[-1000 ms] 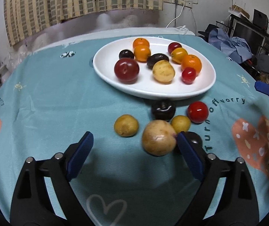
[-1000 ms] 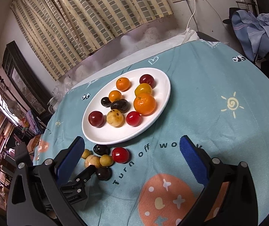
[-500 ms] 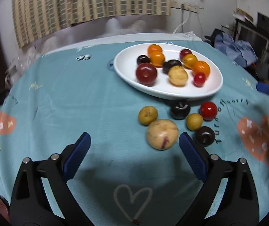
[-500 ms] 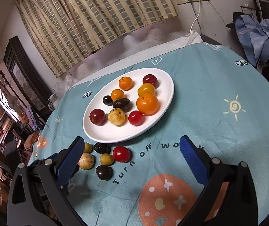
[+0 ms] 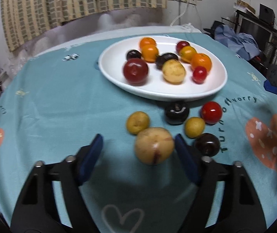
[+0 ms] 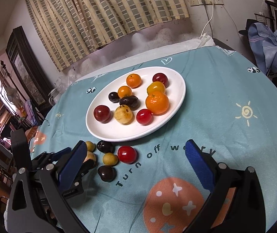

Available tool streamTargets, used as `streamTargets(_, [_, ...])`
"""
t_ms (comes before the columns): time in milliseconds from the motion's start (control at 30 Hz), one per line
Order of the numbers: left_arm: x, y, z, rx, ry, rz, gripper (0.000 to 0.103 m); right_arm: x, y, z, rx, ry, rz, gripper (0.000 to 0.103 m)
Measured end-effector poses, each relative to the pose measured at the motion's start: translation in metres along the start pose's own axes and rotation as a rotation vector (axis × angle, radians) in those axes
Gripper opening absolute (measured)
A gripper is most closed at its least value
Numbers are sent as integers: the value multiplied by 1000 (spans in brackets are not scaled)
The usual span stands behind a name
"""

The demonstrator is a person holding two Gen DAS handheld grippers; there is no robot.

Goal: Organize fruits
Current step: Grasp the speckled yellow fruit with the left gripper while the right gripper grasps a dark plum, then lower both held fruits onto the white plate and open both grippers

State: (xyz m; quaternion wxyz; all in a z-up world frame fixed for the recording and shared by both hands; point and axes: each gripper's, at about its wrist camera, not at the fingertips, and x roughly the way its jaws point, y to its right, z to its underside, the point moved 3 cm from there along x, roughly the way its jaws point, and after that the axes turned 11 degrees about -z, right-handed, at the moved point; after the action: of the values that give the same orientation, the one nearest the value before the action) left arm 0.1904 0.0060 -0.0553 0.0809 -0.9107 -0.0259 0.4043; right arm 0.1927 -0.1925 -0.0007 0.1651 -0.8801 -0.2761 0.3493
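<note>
Closing in now: since half a second ago my left claw (image 5: 138, 151) narrows around the big yellow fruit (image 5: 154, 145), right pad touching, left pad not yet, so no grip.
Left view is motion-blurred; white plate (image 5: 212, 89) waits just beyond. Right view: my right claw (image 6: 136, 163) hangs wide open and empty, its left finger hiding most of that fruit.

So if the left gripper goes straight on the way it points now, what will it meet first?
Most likely the large tan fruit, lying between the closing jaws of the left gripper, close to its right finger. Contact is unclear.
</note>
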Motion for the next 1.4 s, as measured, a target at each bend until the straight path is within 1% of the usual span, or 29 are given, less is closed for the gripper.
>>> streamTargets(67, [3, 4, 0, 18, -16, 21, 58, 1, 0, 1, -2, -2, 3, 101])
streamTargets(100, [4, 6, 1, 20, -18, 28, 56, 1, 0, 1, -2, -3, 3, 101])
streamTargets(167, [6, 7, 2, 19, -29, 63, 48, 3, 0, 1, -8, -8, 4, 101])
streamTargets(200, [6, 6, 2, 12, -29, 70, 48, 4, -1, 2, -13, -13, 3, 101])
streamTargets(267, [5, 3, 2, -7, -25, 81, 41, 6, -4, 3, -30, -27, 2, 101])
streamTargets(367, [5, -6, 4, -32, -29, 73, 41, 11, -10, 8, -71, -52, 6, 101])
streamTargets(433, [4, -15, 6, -51, -33, 57, 41, 21, -20, 17, -130, -96, 15, 101])
streamTargets(500, [4, -24, 7, -82, -38, 56, 41, 33, -29, 27, -195, -142, 29, 94])
streamTargets(567, [5, -28, 8, -96, -43, 53, 40, 46, -36, 37, -244, -198, 33, 76])
streamTargets(633, [6, -28, 9, -97, -45, 50, 41, 57, -40, 46, -267, -240, 21, 69])
streamTargets(733, [6, -27, 9, -93, -47, 47, 41, 65, -45, 53, -308, -265, 23, 58])
streamTargets(833, [7, -27, 9, -93, -49, 48, 41, 73, -50, 56, -331, -280, 20, 48])
streamTargets(967, [6, -27, 9, -91, -48, 46, 41, 78, -55, 58, -344, -296, -6, 40])
streamTargets(1033, [6, -27, 9, -91, -48, 48, 41, 81, -57, 60, -347, -304, -13, 39])
streamTargets(1133, [7, -26, 10, -90, -47, 54, 41, 85, -59, 60, -342, -316, -32, 28])
streamTargets(1333, [6, -25, 10, -87, -41, 53, 40, 83, -58, 57, -314, -305, -47, 26])
streamTargets(1400, [1, -25, 9, -101, -22, 60, 40, 75, -55, 52, -289, -288, -66, 26])
